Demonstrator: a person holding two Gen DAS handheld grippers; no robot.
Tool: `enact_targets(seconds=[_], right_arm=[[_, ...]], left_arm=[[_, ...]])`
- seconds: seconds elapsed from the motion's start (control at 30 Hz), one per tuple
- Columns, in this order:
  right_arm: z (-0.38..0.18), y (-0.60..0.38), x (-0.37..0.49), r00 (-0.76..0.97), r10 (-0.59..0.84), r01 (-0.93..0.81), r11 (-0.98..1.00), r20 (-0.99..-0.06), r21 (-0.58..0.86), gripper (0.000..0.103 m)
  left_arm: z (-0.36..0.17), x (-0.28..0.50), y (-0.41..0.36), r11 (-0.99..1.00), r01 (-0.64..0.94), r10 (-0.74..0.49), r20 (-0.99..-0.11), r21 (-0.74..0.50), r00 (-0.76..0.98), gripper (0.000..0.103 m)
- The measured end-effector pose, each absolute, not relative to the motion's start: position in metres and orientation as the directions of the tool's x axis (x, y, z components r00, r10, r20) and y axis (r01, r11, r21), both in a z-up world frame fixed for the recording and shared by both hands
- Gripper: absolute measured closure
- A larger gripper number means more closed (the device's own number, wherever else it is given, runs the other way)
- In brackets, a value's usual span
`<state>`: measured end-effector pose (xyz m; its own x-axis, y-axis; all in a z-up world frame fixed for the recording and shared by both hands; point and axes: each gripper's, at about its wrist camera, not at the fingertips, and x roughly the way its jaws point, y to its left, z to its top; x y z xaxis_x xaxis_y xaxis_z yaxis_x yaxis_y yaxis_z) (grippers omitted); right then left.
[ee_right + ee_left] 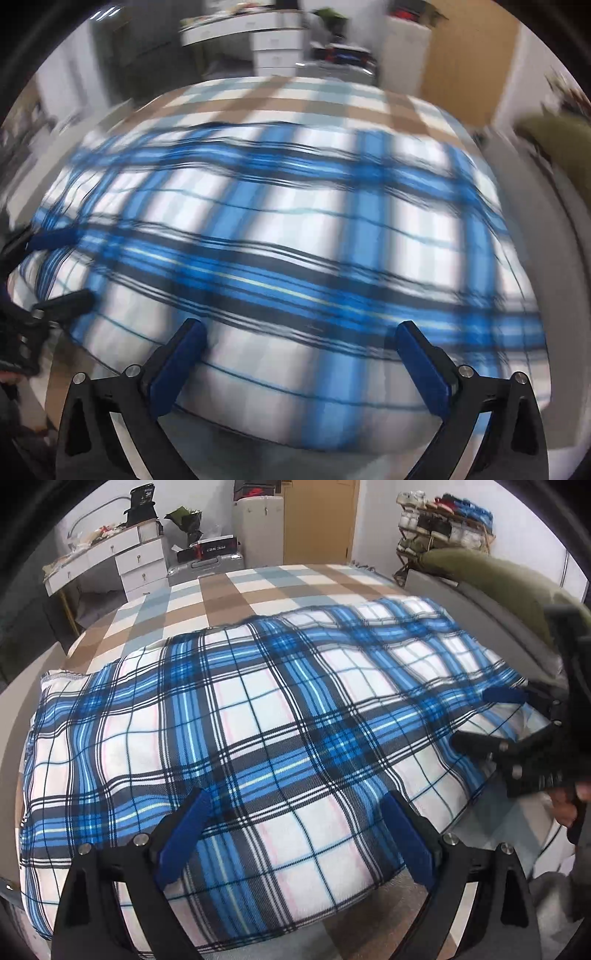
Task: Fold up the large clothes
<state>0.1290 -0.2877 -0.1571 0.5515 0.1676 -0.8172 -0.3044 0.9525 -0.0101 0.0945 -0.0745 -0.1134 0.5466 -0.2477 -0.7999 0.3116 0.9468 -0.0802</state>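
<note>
Here, both hand-held grippers (295,834) (301,363) spread-jawed above the plaid cloth (240,720).

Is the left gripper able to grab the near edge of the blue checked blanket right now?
Probably yes. The left gripper hangs open just above the blue checked blanket, near its near edge, and nothing lies between them.

soft matt woven plaid cloth (236,716), matt checked bedsheet (258,587), matt black plastic left gripper (295,834) arms, blue pads (181,845)
</note>
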Motion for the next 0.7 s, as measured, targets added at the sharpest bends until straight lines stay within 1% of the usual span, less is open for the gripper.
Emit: enact_targets(seconds=[0.03,0.13,0.17,0.27,0.33,0.4,0.43,0.47,0.5,0.53,0.6,0.7], right_arm=[[-0.157,-0.301,0.132,0.565,0.078,-0.229,0.971,-0.821,-0.065,0.0],[-0.144,-0.318,0.133,0.579,0.047,-0.13,0.991,-0.814,-0.035,0.001],[-0.137,-0.314,0.138,0.596,0.047,-0.118,0.993,-0.801,-0.029,0.001],[-0.122,-0.275,0.159,0.629,0.115,-0.196,0.98,-0.769,-0.013,0.001],[-0.123,-0.24,0.175,0.618,0.149,-0.26,0.965,-0.772,-0.021,0.001],[-0.133,-0.212,0.187,0.595,0.154,-0.302,0.953,-0.789,-0.041,0.001],[-0.141,-0.203,0.191,0.587,0.137,-0.313,0.947,-0.798,-0.067,0.001],[-0.147,-0.2,0.194,0.594,0.124,-0.321,0.943,-0.795,-0.092,0.001],[-0.146,-0.206,0.191,0.603,0.14,-0.324,0.943,-0.785,-0.081,0.001],[-0.147,-0.215,0.192,0.601,0.135,-0.32,0.944,-0.788,-0.082,0.001],[-0.148,-0.242,0.194,0.622,0.088,-0.259,0.961,-0.778,-0.099,0.0],[-0.15,-0.309,0.205,0.617,0.037,-0.107,0.994,-0.786,-0.037,0.0]], left_arm=[[-0.109,0.095,-0.07,0.948,0.302,-0.264,-0.791,-0.106,0.552,0.012],[-0.093,0.105,-0.057,0.945,0.269,-0.313,-0.754,-0.186,0.578,0.012],[-0.09,0.115,-0.054,0.949,0.254,-0.303,-0.751,-0.186,0.586,0.012],[-0.087,0.154,-0.059,0.97,0.211,-0.227,-0.769,-0.122,0.598,0.012],[-0.096,0.179,-0.066,0.98,0.184,-0.174,-0.806,-0.083,0.565,0.012],[-0.112,0.197,-0.07,0.981,0.18,-0.163,-0.839,-0.079,0.519,0.012],[-0.121,0.201,-0.071,0.986,0.162,-0.124,-0.851,-0.046,0.51,0.012],[-0.124,0.201,-0.072,0.988,0.153,-0.088,-0.844,-0.007,0.528,0.011],[-0.126,0.199,-0.075,0.986,0.166,-0.075,-0.835,0.02,0.545,0.009],[-0.127,0.195,-0.076,0.985,0.172,-0.071,-0.832,0.03,0.551,0.008],[-0.129,0.193,-0.075,0.985,0.171,-0.071,-0.828,0.03,0.557,0.007],[-0.129,0.193,-0.074,0.984,0.175,-0.079,-0.828,0.024,0.556,0.005]])
